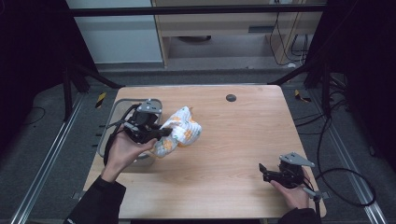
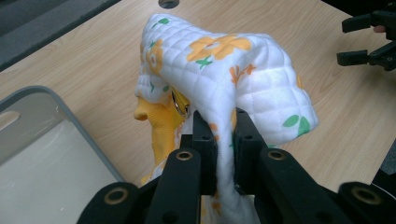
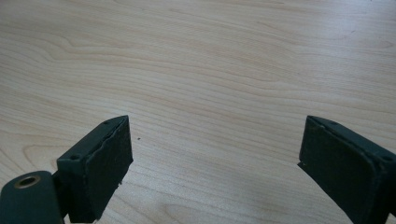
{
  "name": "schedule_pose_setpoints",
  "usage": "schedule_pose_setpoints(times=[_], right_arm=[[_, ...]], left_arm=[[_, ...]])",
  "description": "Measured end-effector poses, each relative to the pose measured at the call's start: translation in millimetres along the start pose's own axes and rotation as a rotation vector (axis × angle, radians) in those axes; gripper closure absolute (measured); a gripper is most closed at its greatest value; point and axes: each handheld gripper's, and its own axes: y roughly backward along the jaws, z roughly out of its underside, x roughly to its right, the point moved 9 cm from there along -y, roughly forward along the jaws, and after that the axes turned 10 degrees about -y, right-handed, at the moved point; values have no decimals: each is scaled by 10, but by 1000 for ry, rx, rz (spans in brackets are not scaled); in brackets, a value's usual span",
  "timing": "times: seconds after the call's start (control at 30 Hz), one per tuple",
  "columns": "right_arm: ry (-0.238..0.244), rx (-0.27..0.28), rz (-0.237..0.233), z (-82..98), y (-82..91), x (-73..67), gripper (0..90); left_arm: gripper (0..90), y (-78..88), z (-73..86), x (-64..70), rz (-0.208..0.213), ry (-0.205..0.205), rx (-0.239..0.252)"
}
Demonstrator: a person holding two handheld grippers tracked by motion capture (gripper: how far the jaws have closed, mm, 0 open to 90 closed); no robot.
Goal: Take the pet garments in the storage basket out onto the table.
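A white quilted cloth point(image 1: 180, 130) printed with orange flowers and green leaves hangs bunched at the table's left. My left gripper point(image 1: 161, 133) is shut on a fold of that cloth point(image 2: 224, 70), which drapes over the jaws; an orange lining and a metal snap show underneath. My right gripper point(image 1: 262, 171) rests low at the table's front right, held by a hand, with its jaws wide open. Its two black pads point(image 3: 105, 163) stand far apart over bare wood with nothing between them. The same right gripper point(image 2: 362, 39) appears at the top right of the left gripper view.
A grey tray point(image 1: 114, 119) sits at the table's left edge beside the cloth, and its rim point(image 2: 70, 121) shows in the left gripper view. A round dark grommet point(image 1: 230, 97) is set in the wooden table point(image 1: 243, 140) near the far edge. Cables trail off right.
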Motion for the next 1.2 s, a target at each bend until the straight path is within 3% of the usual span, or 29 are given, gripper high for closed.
schedule_pose_setpoints(times=[0.5, 1.2], right_arm=[[3, 9, 8, -7, 7, 13, 96], [2, 15, 23, -9, 3, 46, 97]], left_arm=[[824, -308, -97, 195, 47, -39, -11], [824, -765, -24, 395, 100, -67, -57]])
